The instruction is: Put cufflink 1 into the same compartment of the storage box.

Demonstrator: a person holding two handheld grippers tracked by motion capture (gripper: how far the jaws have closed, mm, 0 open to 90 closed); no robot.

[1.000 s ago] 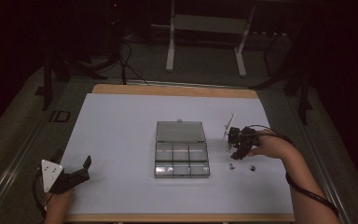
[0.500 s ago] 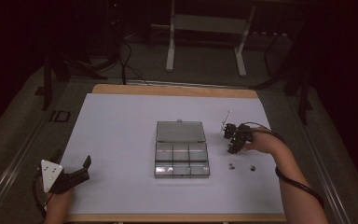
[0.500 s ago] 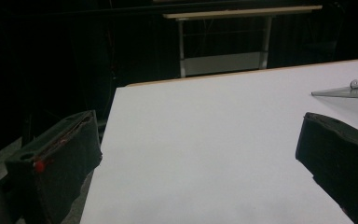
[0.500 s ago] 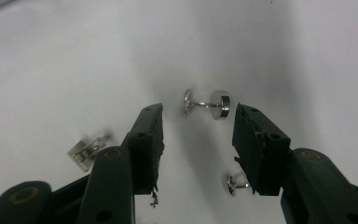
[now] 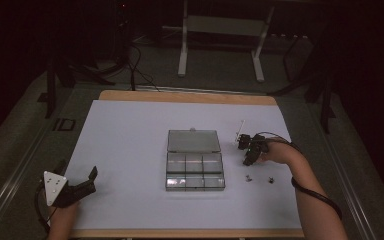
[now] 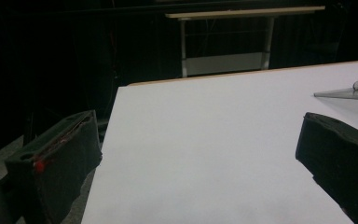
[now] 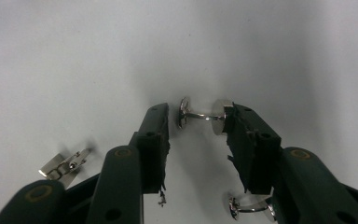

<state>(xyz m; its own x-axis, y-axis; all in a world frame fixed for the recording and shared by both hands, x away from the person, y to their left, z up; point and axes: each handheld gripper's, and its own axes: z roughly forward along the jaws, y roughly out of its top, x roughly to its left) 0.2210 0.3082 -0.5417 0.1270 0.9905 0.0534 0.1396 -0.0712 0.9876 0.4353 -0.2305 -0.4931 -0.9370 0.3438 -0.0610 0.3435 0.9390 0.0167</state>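
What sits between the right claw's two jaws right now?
In the right gripper view, a silver cufflink lies crosswise between the closing jaws of the right claw, one end at the right jaw, a sliver of bare table at the other.

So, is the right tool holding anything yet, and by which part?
Not clearly. The right tool has been closing around a silver cufflink, end to end; one jaw meets its disc, the other stands just clear. The left tool is open, holding nothing.
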